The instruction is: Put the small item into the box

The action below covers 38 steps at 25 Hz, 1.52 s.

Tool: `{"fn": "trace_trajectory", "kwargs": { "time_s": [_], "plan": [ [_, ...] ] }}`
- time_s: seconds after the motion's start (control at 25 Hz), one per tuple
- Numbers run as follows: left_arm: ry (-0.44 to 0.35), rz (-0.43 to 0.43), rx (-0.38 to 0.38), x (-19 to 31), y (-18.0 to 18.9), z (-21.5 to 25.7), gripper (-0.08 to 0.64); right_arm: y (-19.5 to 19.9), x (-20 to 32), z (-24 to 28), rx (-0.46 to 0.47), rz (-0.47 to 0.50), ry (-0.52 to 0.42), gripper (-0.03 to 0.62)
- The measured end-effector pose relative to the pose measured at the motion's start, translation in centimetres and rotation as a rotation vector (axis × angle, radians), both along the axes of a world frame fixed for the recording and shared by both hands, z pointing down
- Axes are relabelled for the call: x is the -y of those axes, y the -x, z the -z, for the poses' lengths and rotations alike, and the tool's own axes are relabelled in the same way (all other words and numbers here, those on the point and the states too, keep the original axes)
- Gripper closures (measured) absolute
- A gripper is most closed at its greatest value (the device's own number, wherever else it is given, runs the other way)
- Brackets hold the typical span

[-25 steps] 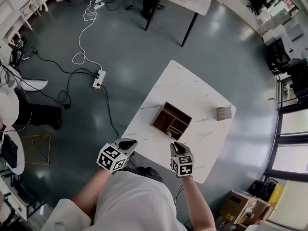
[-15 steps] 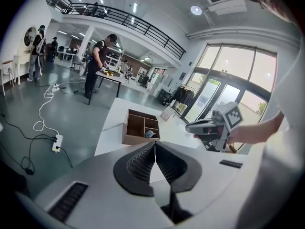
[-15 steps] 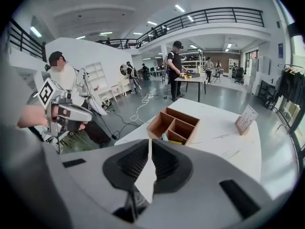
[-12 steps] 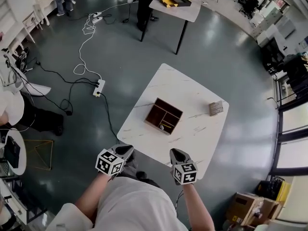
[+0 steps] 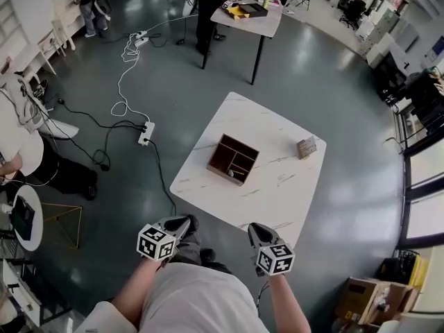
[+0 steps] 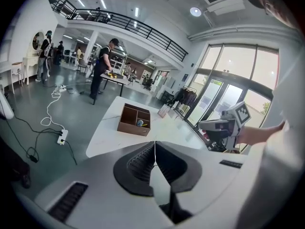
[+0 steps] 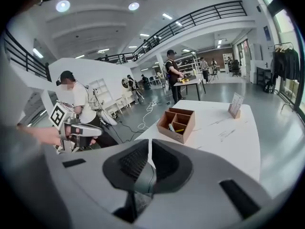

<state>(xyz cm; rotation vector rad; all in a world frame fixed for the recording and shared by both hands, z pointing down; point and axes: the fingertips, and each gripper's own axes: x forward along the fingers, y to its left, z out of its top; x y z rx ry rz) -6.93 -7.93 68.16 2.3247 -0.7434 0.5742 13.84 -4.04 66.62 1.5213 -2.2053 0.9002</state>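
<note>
Box (image 5: 233,159), brown wood with dividers, sits near the middle of the white marbled surface (image 5: 277,189). Small item (image 7: 172,126), pale with a blue part, lies inside the box, in the compartment at its near edge as the right gripper view has it; a thin yellow piece (image 7: 180,130) lies just beside it in the same compartment. Same compartment shows contents in the left gripper view (image 6: 138,123). Left tongs (image 5: 184,221) are held off the surface on the person's side of the box, well apart from it, ribbed pads pressed together with nothing between. Right tongs (image 5: 255,229) likewise well short of the box, pads closed to a hairline, empty. Beyond the box to the right, a small card stand (image 5: 305,146) near the surface's far edge, apart from everything. Nothing else loose around the box that I can make out. Judgement: item is in, both tongs free of it, so the placing looks done; nothing visibly left to do.
</note>
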Motion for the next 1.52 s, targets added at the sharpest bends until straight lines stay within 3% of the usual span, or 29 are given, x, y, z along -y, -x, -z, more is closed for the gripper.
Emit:
{"fn": "trace_trajectory", "kwargs": {
  "time_s": [0.52,1.0,1.2,1.52],
  "plan": [
    [0.000,0.046,0.011,-5.9,2.4,0.8,0.545,0.5,-5.5,2.3,0.038,0.016,-0.057,0.552],
    [-0.046,-0.018,0.019,-3.4,5.0,3.6,0.545,0.2,-4.4,7.0,0.011,-0.063,-0.170,0.552],
    [-0.086,-0.033,-0.005,-1.8,5.2,5.1,0.545,-0.1,-3.7,8.1,0.056,-0.128,-0.206,0.561],
    [-0.100,-0.041,-0.012,-0.8,5.9,5.5,0.545,0.6,-3.8,8.3,0.066,-0.132,-0.228,0.565]
  ]
}}
